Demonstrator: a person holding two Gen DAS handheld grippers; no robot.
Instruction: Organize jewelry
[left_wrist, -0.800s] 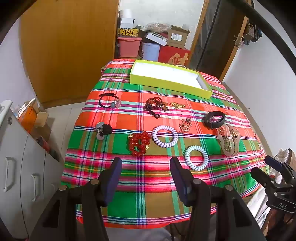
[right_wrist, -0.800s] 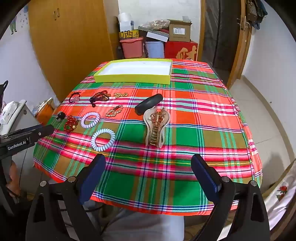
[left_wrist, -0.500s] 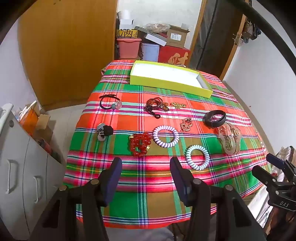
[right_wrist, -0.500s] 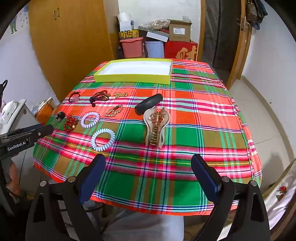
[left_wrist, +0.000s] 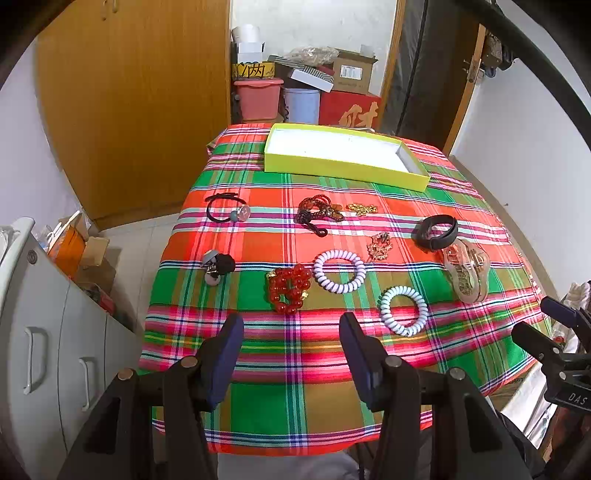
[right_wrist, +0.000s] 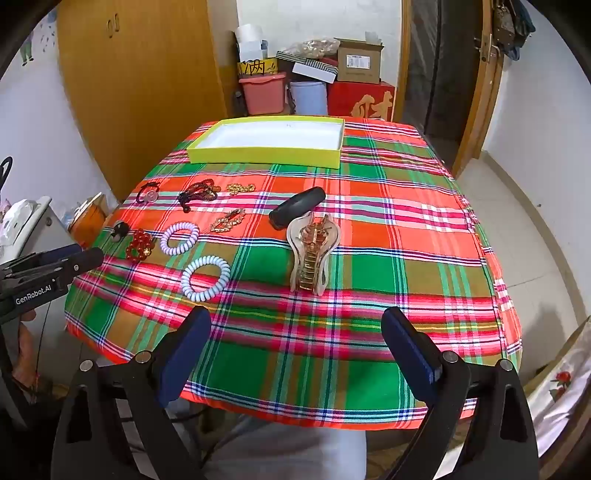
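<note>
Jewelry lies spread on a plaid tablecloth (left_wrist: 295, 369): a red bead bracelet (left_wrist: 289, 288), two white coil bracelets (left_wrist: 339, 270) (left_wrist: 403, 311), a clear hair claw (left_wrist: 466, 268), a black band (left_wrist: 437, 232), a gold brooch (left_wrist: 380, 245), dark beads (left_wrist: 317, 210), a gold chain (left_wrist: 362, 209), a black hair tie (left_wrist: 227, 212) and a black bobble tie (left_wrist: 218, 266). An empty yellow-green box (left_wrist: 345, 155) sits at the far edge. My left gripper (left_wrist: 291, 328) is open and empty over the near edge. My right gripper (right_wrist: 295, 321) is open and empty, short of the hair claw (right_wrist: 311, 253).
A wooden wardrobe (left_wrist: 136, 96) stands at the left. Boxes and bins (left_wrist: 306, 88) are stacked behind the table. A grey cabinet (left_wrist: 48, 332) sits close to the table's left side. A doorway (right_wrist: 443, 74) is at the back right.
My left gripper has shifted slightly, so the table sits a little further right and lower in its view. My right gripper has not moved. Both stay open.
</note>
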